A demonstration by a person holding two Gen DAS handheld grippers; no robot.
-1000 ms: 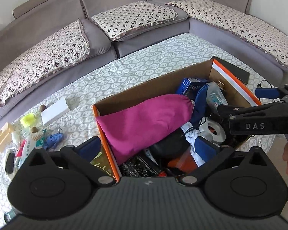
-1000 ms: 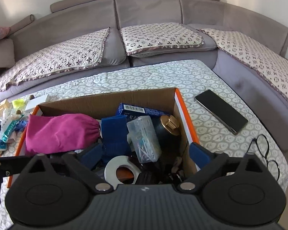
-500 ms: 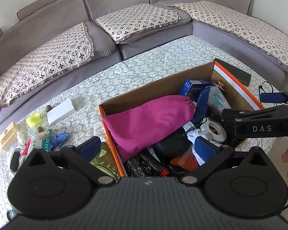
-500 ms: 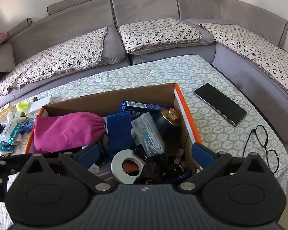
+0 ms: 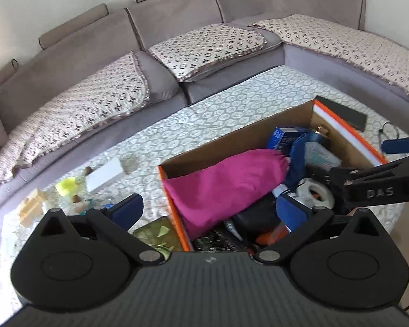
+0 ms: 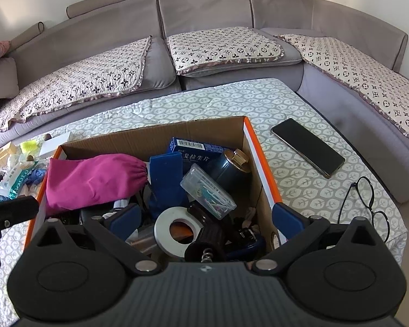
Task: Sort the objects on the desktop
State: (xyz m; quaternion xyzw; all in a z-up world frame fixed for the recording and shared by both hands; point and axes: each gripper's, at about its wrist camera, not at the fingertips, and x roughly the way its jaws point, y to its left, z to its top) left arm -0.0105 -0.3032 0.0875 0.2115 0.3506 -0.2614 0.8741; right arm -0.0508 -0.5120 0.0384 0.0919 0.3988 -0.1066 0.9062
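Desktop objects: most lie heaped in an orange-edged cardboard box [image 6: 261, 163] on the patterned table cover, among them a magenta drawstring pouch [image 6: 92, 179], white tape roll [image 6: 174, 231] and clear clip case [image 6: 207, 190]. Black phone [image 6: 308, 147] and spectacles [image 6: 368, 199] remain outside, right. Right gripper [image 6: 204, 218] and left gripper [image 5: 207, 209] hang spread wide, empty, over the box. Step, judged: between picks. Next: choose a loose item, lower, close.
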